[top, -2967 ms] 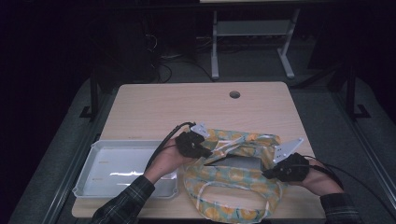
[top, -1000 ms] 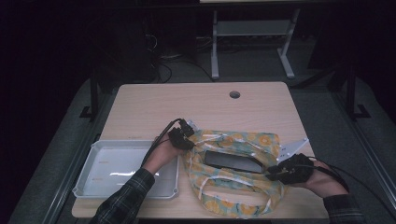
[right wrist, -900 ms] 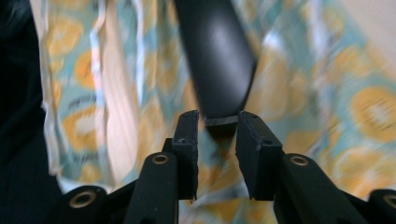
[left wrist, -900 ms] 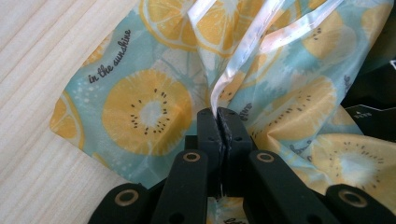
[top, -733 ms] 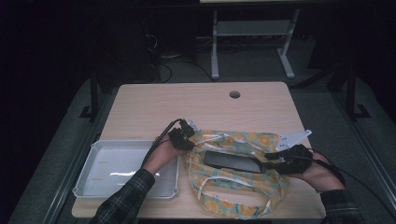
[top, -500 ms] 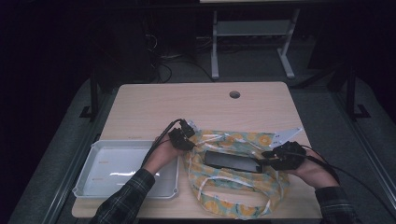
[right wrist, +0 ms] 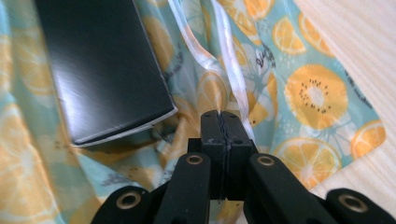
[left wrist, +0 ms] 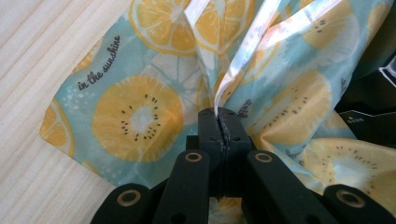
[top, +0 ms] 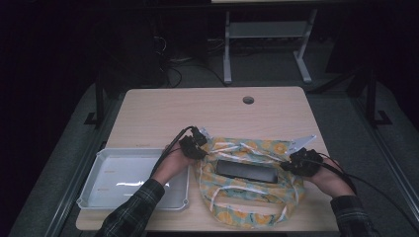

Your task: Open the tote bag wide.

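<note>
Bag [top: 247,195] rim between both tools

Glossy plastic bag [top: 247,197], matt wood table [top: 207,111], shiny blk box [right wrist: 100,70]

Citrus print in pale blue and yellow, black gear on light wood

The bag [top: 249,190] wears a light turquoise ground covered in yellow-orange citrus and kiwi-like slices with white pith and tiny dark seeds, plus black cursive lettering (legible at the left of the left gripper view); its handles [left wrist: 243,51] gleam translucent white. Lower centre of the high view, the box [top: 247,171] inside is glossy black with a thin white edge. Both the left gripper [top: 197,143] and right gripper [top: 296,163] are matte black. The tray [top: 99,195] at lower left is pale grey-white, the table [top: 197,108] blond woodgrain, the sleeves [top: 131,212] dark green plaid.
</note>
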### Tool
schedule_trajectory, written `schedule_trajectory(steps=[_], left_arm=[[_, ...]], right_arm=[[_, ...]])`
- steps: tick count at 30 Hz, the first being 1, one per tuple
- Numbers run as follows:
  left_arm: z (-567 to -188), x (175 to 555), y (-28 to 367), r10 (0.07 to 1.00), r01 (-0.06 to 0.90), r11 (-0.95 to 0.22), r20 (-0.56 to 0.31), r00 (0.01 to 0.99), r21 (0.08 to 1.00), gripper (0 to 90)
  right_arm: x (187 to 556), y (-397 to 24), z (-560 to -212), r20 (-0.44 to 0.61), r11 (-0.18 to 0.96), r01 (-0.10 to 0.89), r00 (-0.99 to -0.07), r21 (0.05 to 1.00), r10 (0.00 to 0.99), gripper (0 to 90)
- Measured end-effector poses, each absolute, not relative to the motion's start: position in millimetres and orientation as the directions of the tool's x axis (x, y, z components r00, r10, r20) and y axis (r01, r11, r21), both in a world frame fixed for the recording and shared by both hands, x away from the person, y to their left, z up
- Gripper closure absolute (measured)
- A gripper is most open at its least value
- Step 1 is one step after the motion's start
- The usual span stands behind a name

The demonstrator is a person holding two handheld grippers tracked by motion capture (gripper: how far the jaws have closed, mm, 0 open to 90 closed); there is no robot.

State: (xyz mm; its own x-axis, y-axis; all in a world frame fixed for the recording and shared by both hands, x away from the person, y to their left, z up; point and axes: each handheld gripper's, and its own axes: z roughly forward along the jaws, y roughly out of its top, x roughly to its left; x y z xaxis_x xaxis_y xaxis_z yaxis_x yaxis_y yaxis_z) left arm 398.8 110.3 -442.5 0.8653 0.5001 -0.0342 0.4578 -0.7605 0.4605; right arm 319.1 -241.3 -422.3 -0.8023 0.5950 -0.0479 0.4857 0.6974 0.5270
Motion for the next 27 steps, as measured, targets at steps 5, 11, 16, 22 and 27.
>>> schedule_trajectory(steps=[5,11,16,22,27], left_arm=[[-443.4,398.5,109.7,0.498,0.455,-0.761,-0.033,0.866,0.462,89.3],[-444.2,398.3,109.2,0.498,0.454,-0.763,-0.031,0.867,0.459,89.3],[-446.2,397.9,108.0,0.496,0.451,-0.766,-0.025,0.868,0.457,89.4],[-446.4,397.3,107.6,0.497,0.449,-0.766,-0.020,0.867,0.460,89.0],[-443.0,397.6,110.0,0.496,0.454,-0.757,-0.039,0.868,0.470,84.4]], right_arm=[[323.2,-243.7,-434.8,-0.016,0.695,0.509,-0.801,0.508,0.599,89.2],[326.1,-244.0,-441.6,-0.007,0.696,0.521,-0.798,0.493,0.603,89.2],[326.4,-244.8,-447.4,0.006,0.699,0.527,-0.800,0.483,0.599,89.2],[325.9,-245.6,-450.1,0.018,0.694,0.535,-0.798,0.482,0.603,89.2],[324.9,-245.9,-448.5,0.017,0.689,0.541,-0.792,0.483,0.610,83.1]])
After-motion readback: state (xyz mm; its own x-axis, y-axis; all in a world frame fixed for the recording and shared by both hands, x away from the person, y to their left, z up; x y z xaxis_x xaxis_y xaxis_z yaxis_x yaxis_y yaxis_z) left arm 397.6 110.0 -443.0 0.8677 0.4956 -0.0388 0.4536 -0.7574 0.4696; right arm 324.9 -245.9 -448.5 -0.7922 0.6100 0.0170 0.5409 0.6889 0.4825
